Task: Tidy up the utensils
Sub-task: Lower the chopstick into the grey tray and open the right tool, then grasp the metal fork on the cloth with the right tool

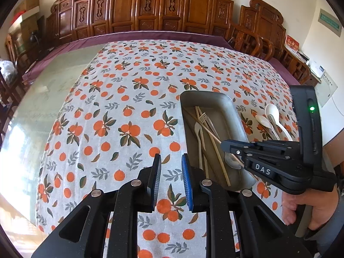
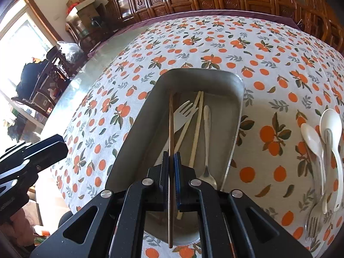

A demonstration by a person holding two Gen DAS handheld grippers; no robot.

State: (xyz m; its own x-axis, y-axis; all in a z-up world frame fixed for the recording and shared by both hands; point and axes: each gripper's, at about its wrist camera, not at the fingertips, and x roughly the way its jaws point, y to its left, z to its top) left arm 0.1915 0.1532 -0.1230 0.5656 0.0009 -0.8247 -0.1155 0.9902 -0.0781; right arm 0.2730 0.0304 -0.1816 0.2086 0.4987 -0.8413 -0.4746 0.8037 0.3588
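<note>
- Right claw (image 2: pixel 171 167) is clamped on a brown chopstick (image 2: pixel 171 124), poised over the tray (image 2: pixel 237 116).
- In the tray: pale chopsticks (image 2: pixel 196 133), a fork (image 2: pixel 182 111), a spoon (image 2: pixel 206 142).
- Left claw (image 1: pixel 171 178) hangs apart, holding nothing, left of the tray.
- White spoons (image 2: pixel 322 133) lie on the surface (image 2: pixel 150 49), right of the tray.

Tray (image 2: pixel 236 99) sits on tablecloth (image 2: pixel 215 43); fork (image 2: pixel 182 111), chopsticks (image 2: pixel 196 133), metal spoon (image 2: pixel 206 142) lie in it. Two ladle spoons (image 2: pixel 322 133) lie right of tray, on cloth.
</note>
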